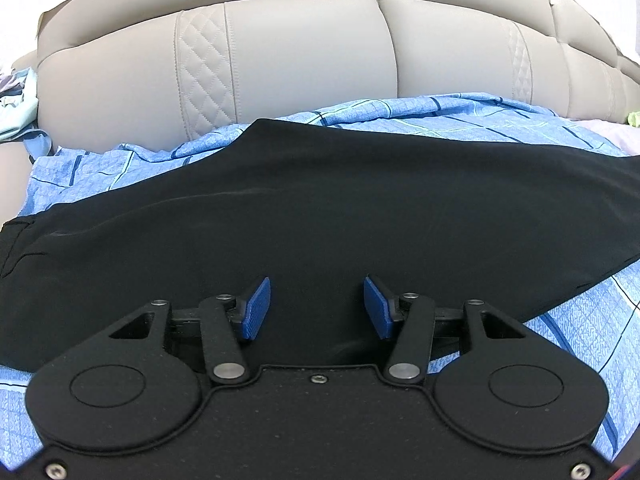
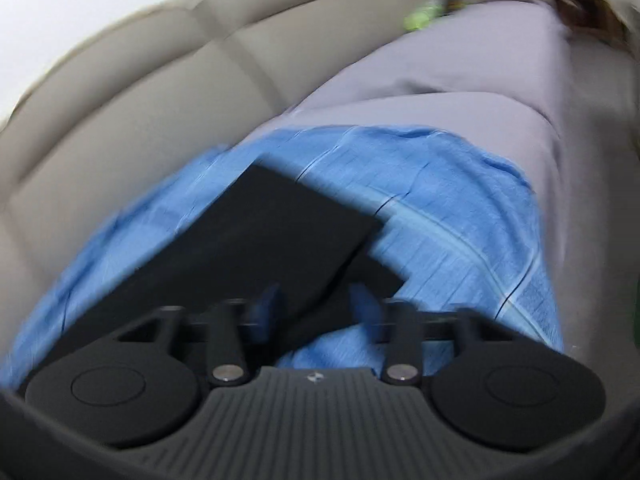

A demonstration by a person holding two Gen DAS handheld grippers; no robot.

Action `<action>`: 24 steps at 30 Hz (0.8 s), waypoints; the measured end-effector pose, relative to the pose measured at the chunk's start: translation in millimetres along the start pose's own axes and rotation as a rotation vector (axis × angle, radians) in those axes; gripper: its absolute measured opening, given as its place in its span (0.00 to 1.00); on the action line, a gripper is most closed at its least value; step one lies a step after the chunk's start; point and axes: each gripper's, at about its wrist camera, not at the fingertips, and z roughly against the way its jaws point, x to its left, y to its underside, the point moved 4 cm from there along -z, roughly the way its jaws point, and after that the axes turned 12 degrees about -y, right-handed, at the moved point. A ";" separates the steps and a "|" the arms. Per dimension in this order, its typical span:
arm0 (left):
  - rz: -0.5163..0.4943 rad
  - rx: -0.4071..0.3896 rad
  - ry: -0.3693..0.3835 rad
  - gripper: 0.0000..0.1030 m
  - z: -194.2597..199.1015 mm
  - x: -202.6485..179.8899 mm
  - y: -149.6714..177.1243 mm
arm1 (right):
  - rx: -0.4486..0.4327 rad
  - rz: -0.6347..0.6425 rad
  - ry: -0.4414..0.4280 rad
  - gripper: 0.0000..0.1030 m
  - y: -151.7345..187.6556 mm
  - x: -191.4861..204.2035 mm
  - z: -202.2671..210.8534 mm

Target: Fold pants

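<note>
Black pants (image 1: pixel 320 208) lie spread flat on a blue checked sheet (image 1: pixel 460 120) covering a bed, in front of a padded grey headboard (image 1: pixel 304 60). Left tongs (image 1: pixel 317 307): blue pads (image 1: pixel 256 309) apart, nothing between them, poised low over the near edge of the pants. Right tongs (image 2: pixel 314 308): view motion-blurred, fingers apart, at a corner of the pants (image 2: pixel 256 240) where a folded layer overlaps; whether they touch the cloth cannot be told. A lilac sheet (image 2: pixel 460 92) lies beyond the blue one.
</note>
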 end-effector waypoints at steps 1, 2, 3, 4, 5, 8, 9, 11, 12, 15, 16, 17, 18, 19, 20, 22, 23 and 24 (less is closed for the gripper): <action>0.002 0.000 0.002 0.50 -0.1 0.6 0.2 | -0.010 -0.029 0.042 0.37 -9.7 -4.4 -2.1; 0.003 0.000 0.003 0.50 0.0 0.7 0.1 | -0.034 -0.042 0.111 0.45 -20.7 -6.0 -1.2; 0.003 -0.001 0.003 0.50 0.3 0.6 0.1 | -0.060 -0.033 0.159 0.44 -30.1 -4.4 3.7; 0.003 -0.002 0.002 0.50 0.4 0.5 0.0 | -0.080 -0.023 0.174 0.51 -35.2 -2.2 10.0; 0.005 -0.002 0.000 0.50 0.4 0.3 0.0 | -0.092 -0.023 0.175 0.64 -36.9 -0.6 17.0; 0.008 -0.005 0.000 0.50 1.0 0.4 0.4 | -0.019 -0.071 0.143 0.67 -21.3 -2.6 26.6; 0.007 -0.004 0.000 0.50 1.1 0.4 0.3 | 0.008 -0.094 0.134 0.68 -12.3 -4.9 27.6; 0.005 0.000 0.001 0.50 0.9 0.3 0.1 | 0.038 -0.124 0.076 0.68 4.4 -5.6 24.3; 0.003 0.002 0.002 0.50 0.9 0.5 -0.1 | 0.047 -0.131 0.037 0.66 12.0 -4.1 19.2; 0.001 0.004 0.006 0.50 1.1 1.2 -0.2 | 0.030 -0.031 -0.023 0.63 16.1 13.5 0.9; 0.002 0.003 0.005 0.50 1.1 1.3 0.0 | 0.031 -0.031 -0.066 0.63 14.8 16.0 -4.9; 0.001 0.001 0.005 0.50 1.3 1.4 -0.3 | 0.033 -0.024 -0.091 0.67 12.7 17.6 -14.3; 0.002 0.000 0.005 0.50 1.4 1.5 -0.1 | 0.025 -0.005 -0.087 0.69 10.4 19.1 -20.6; 0.004 -0.001 0.005 0.50 1.5 1.6 0.0 | 0.018 0.010 -0.082 0.69 5.7 20.9 -28.0; 0.005 -0.001 0.005 0.50 1.5 1.8 0.1 | 0.010 0.015 -0.087 0.69 1.2 23.1 -33.9; 0.012 0.004 0.006 0.50 1.9 2.9 -0.2 | 0.002 0.002 -0.110 0.62 -5.6 23.4 -42.2; 0.012 0.008 0.008 0.50 2.4 4.1 -0.6 | 0.001 -0.002 -0.103 0.54 -8.5 24.3 -45.9; 0.013 0.014 0.008 0.50 3.4 5.5 -0.9 | 0.003 0.001 -0.086 0.33 -10.8 24.8 -48.2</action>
